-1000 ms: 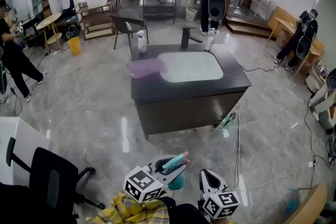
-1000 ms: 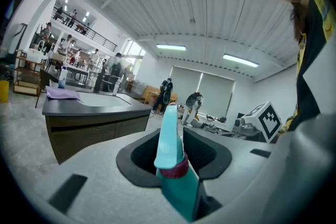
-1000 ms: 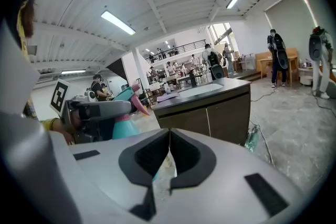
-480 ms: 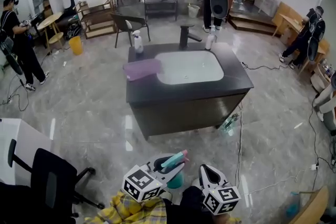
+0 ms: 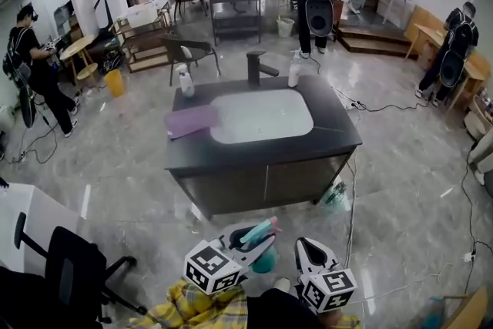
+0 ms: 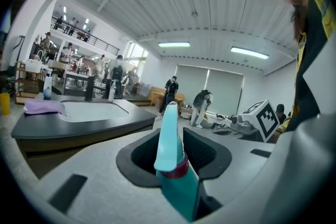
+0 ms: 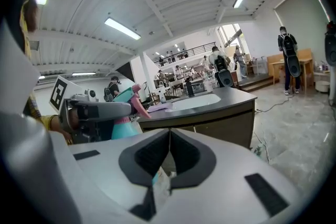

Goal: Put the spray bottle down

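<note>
A teal spray bottle (image 5: 257,230) with a pink nozzle tip is clamped in my left gripper (image 5: 250,239), low in the head view and tilted up to the right. The left gripper view shows the bottle's head (image 6: 170,149) wedged between the two dark pads. My right gripper (image 5: 310,249) hangs beside it to the right, its pads meeting at the tip (image 7: 169,134) with nothing held. From the right gripper view the bottle (image 7: 122,107) shows at the left. Ahead stands a dark counter (image 5: 339,139) with a white sink basin (image 5: 262,115).
On the counter lie a purple cloth (image 5: 191,121), a black faucet (image 5: 254,67) and two pale bottles (image 5: 185,81) (image 5: 294,69). A black office chair (image 5: 69,273) is at my left. A green bottle (image 5: 335,196) lies on the floor by the counter. Several people stand around the room.
The counter has drawn nearer and shifted slightly left in the head view. Both grippers keep their places in the view, and the bottle stays in the left one.
</note>
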